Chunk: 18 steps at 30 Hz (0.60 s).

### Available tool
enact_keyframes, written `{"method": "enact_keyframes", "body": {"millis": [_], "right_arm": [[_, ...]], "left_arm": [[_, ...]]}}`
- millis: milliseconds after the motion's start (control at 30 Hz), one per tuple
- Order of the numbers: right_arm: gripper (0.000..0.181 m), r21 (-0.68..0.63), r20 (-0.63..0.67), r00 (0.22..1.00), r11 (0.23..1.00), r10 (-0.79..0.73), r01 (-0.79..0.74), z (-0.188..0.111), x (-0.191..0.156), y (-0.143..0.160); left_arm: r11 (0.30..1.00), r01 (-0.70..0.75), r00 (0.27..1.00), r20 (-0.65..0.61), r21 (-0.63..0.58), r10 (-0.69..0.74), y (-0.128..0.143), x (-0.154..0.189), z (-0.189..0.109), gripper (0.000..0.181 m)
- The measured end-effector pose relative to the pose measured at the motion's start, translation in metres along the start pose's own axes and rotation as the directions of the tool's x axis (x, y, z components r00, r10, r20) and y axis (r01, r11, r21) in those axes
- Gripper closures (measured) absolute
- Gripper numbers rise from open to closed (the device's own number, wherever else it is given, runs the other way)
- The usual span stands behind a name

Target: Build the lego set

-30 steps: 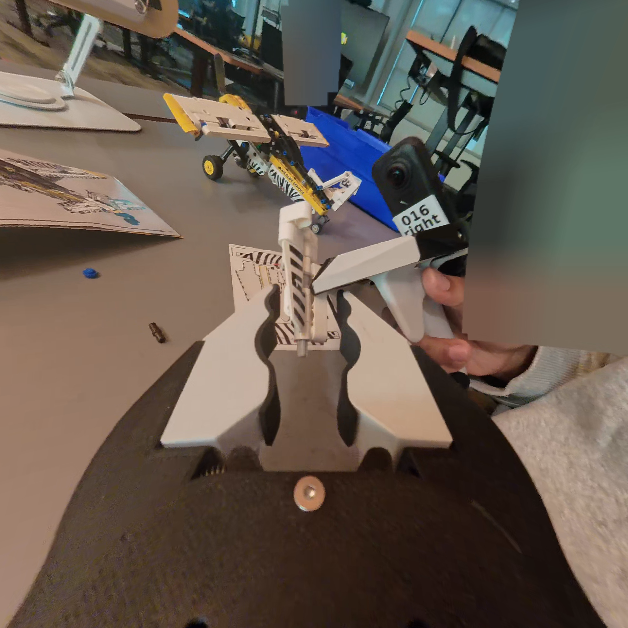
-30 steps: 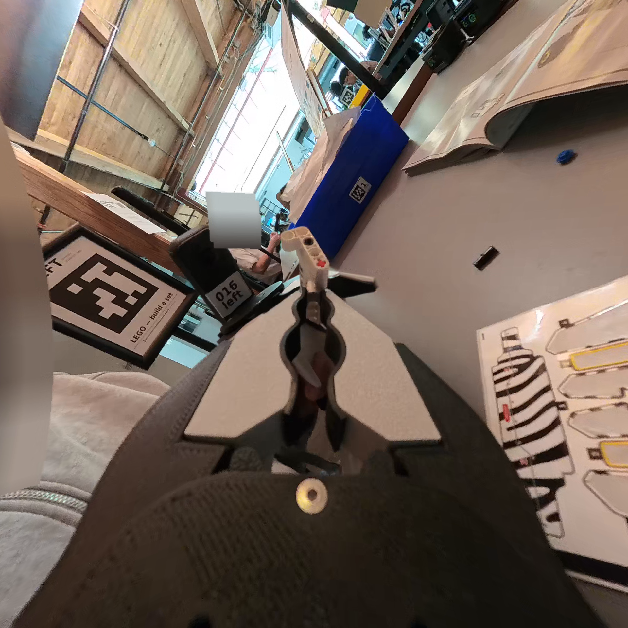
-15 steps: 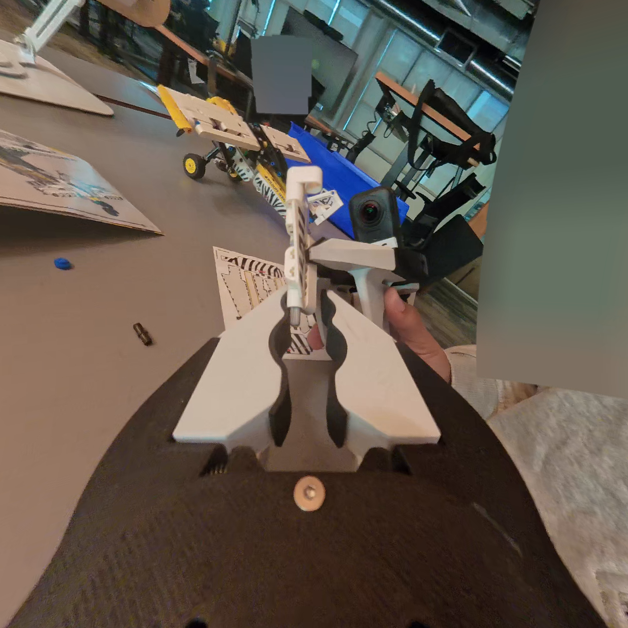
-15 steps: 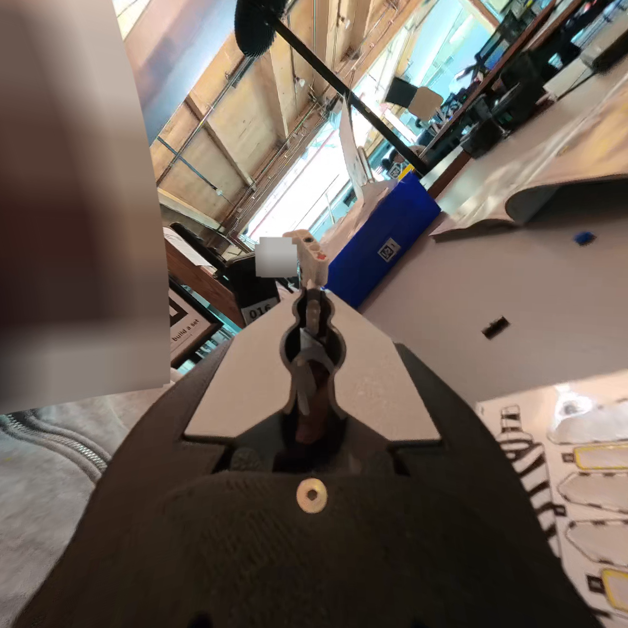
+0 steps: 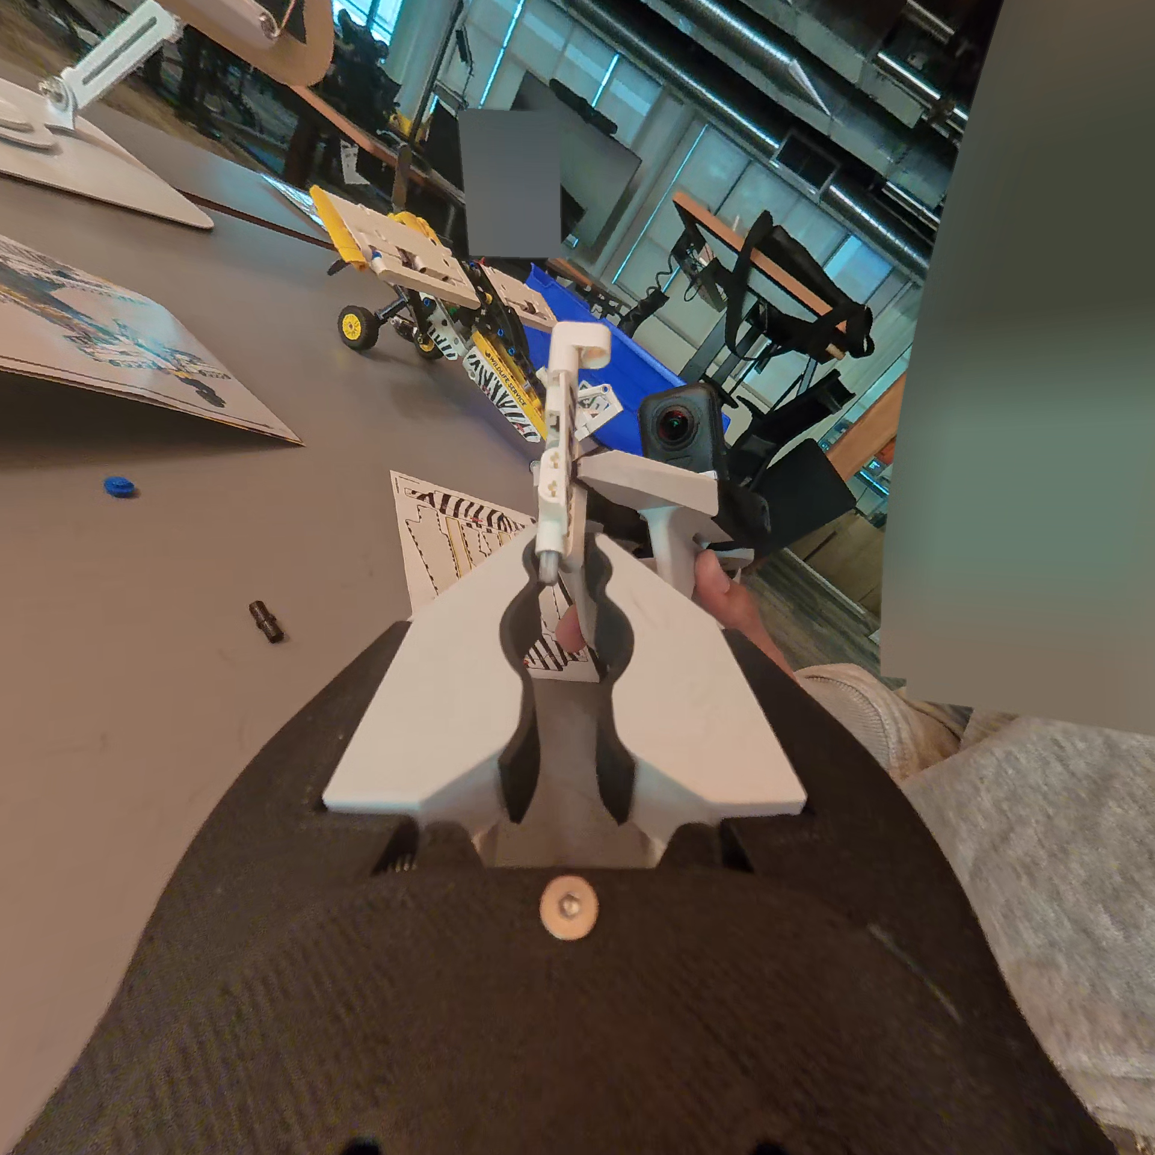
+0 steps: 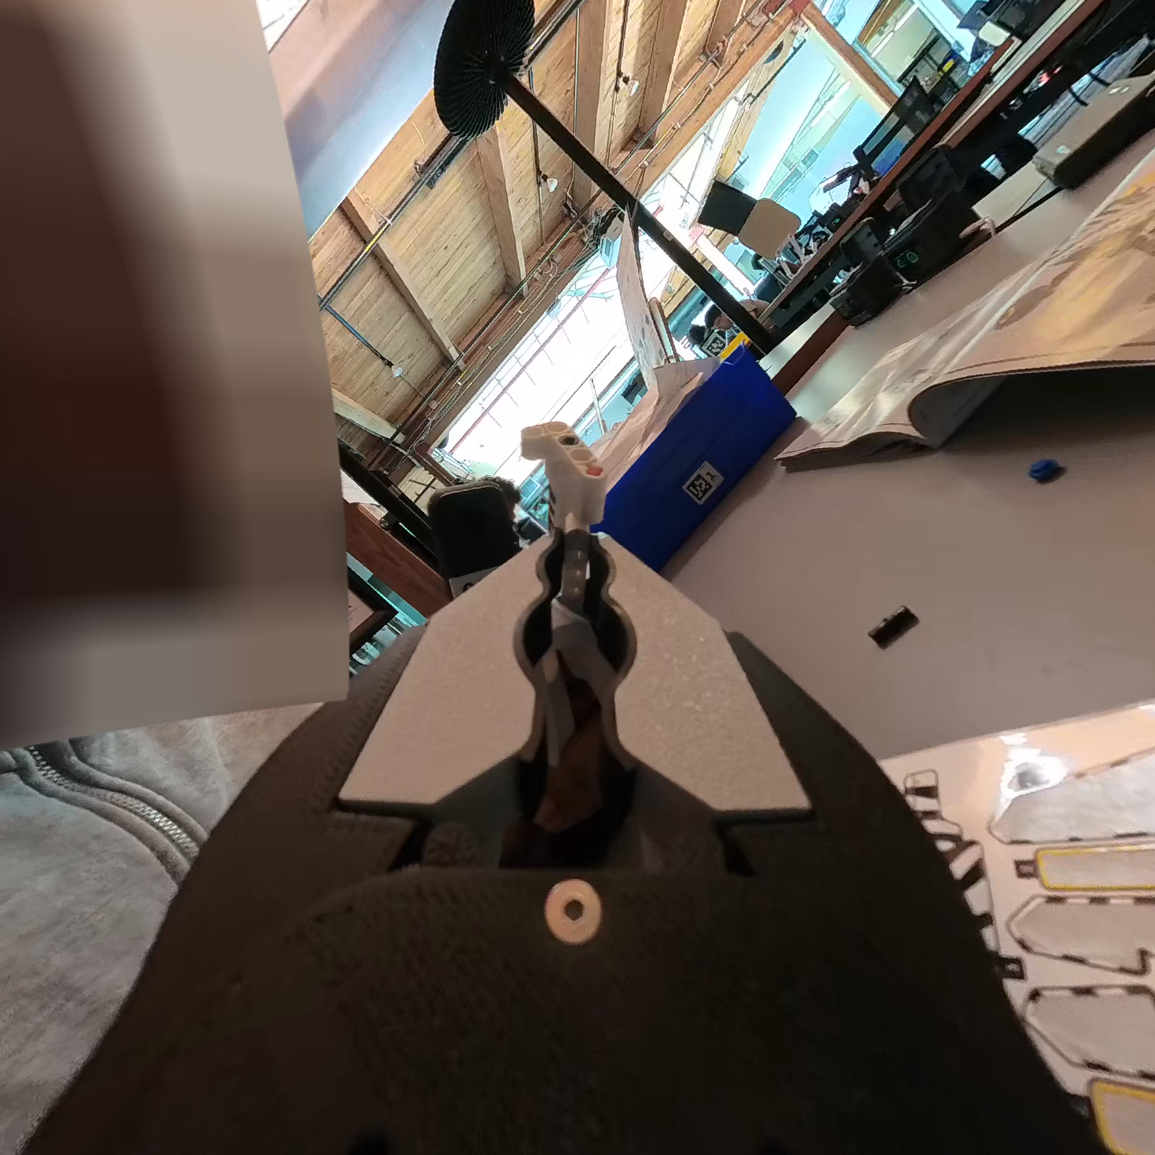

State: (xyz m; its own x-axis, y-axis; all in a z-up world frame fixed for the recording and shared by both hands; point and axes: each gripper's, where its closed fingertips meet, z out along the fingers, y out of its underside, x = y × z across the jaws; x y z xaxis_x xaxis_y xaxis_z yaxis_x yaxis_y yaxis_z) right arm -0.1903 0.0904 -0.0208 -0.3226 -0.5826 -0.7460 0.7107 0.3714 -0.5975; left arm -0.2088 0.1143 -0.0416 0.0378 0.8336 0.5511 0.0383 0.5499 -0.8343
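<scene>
Lying on the grey table (image 5: pixel 187 562): an open instruction booklet (image 5: pixel 125 356), a small blue round piece (image 5: pixel 119 486) and a short black pin (image 5: pixel 267 621), well apart. Resting nearer the middle, a zebra-striped sticker sheet (image 5: pixel 450 531). Standing farther back, a yellow-and-white plane model (image 5: pixel 431 294) on its wheels, beside a blue bin (image 5: pixel 625 369)
</scene>
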Motion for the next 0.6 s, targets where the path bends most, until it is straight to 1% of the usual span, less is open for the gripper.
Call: {"method": "enact_keyframes", "body": {"millis": [100, 200, 267, 400, 600], "right_arm": [[0.176, -0.001, -0.013, 1.0, 1.0, -0.026, 0.026, 0.001, 0.0, 0.001], [0.176, 0.008, -0.017, 1.0, 1.0, -0.026, 0.026, 0.0, 0.0, 0.0], [0.176, 0.026, -0.049, 0.998, 0.999, -0.026, 0.028, -0.002, 0.005, -0.003], [0.176, 0.066, -0.09, 0.995, 0.997, -0.039, 0.045, -0.006, 0.01, -0.01], [0.176, 0.048, -0.074, 0.996, 0.997, -0.056, 0.06, -0.004, 0.005, -0.007]], "left_arm": [[0.999, -0.013, 1.0, 0.009, 0.041, 0.013, -0.006, -0.001, -0.003, 0.166], [0.985, -0.089, 0.996, 0.03, 0.148, 0.085, -0.021, 0.001, -0.014, 0.159], [0.975, -0.122, 0.992, 0.055, 0.185, 0.113, -0.026, 0.0, -0.018, 0.155], [0.981, -0.102, 0.994, 0.046, 0.162, 0.096, -0.023, -0.001, -0.015, 0.153], [0.983, -0.068, 0.997, 0.057, 0.168, 0.059, -0.025, -0.006, -0.015, 0.148]]}}
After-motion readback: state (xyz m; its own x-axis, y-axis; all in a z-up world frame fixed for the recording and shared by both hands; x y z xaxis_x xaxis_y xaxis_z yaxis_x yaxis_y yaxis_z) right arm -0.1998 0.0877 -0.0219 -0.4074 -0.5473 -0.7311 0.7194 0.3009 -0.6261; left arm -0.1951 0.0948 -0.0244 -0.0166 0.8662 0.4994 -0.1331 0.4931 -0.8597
